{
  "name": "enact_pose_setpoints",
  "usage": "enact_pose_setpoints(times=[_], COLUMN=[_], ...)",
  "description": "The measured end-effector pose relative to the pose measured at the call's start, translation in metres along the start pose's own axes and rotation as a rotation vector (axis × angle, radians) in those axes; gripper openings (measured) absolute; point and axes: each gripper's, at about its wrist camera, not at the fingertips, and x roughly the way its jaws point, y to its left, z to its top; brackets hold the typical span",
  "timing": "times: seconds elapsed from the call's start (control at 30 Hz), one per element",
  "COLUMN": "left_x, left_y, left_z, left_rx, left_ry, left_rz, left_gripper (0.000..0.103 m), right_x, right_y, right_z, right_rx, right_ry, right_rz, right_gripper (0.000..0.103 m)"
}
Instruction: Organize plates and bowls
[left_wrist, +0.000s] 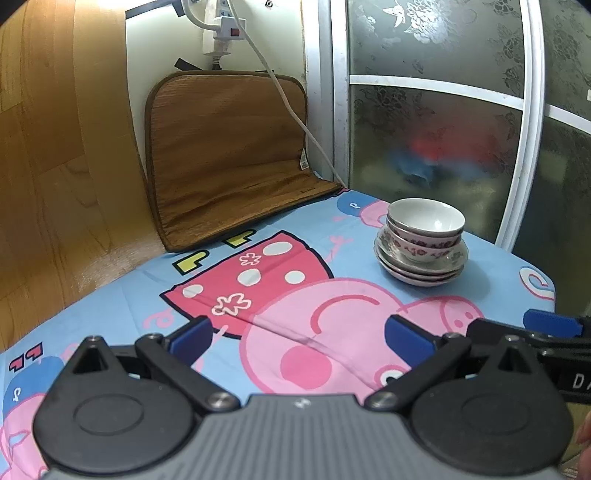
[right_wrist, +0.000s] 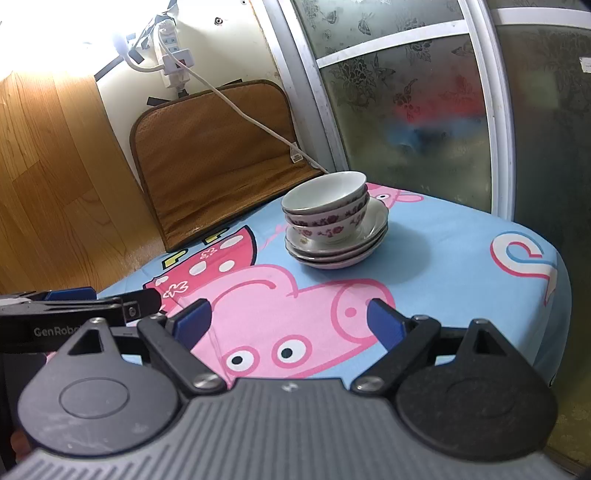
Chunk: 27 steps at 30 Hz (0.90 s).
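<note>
- The bowls (right_wrist: 327, 206) sit nested inside one another on a stack of plates (right_wrist: 338, 245), one tidy pile on the cartoon cloth (right_wrist: 461, 240), just in front of the brown mat (right_wrist: 218, 155); probably gathered so to save room.
- The top bowl holds nothing (white inside).
- Left gripper (left_wrist: 299, 339) and right gripper (right_wrist: 290, 323) hang well short of the pile, fingers spread and empty.

White bowls (right_wrist: 327, 206) carry dark red flowers; beneath them, the blue tablecloth (right_wrist: 443, 251) shows a pink cartoon pig; blue gripper pads (left_wrist: 192, 338).
</note>
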Motion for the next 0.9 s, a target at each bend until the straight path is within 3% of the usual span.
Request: enact_pose_setpoints(times=[0.9], left_x=[0.0046], left_y=[-0.0044], left_z=[-0.0018], left_rx=[0.026], left_ry=[0.033], left_rz=[-0.014], left_gripper=[0.103], right_x=[0.0002], right_y=[0.0016], right_z=[-0.0020], right_rx=[-0.003], right_ry=[0.004], right_rz=[0.002], right_gripper=[0.093])
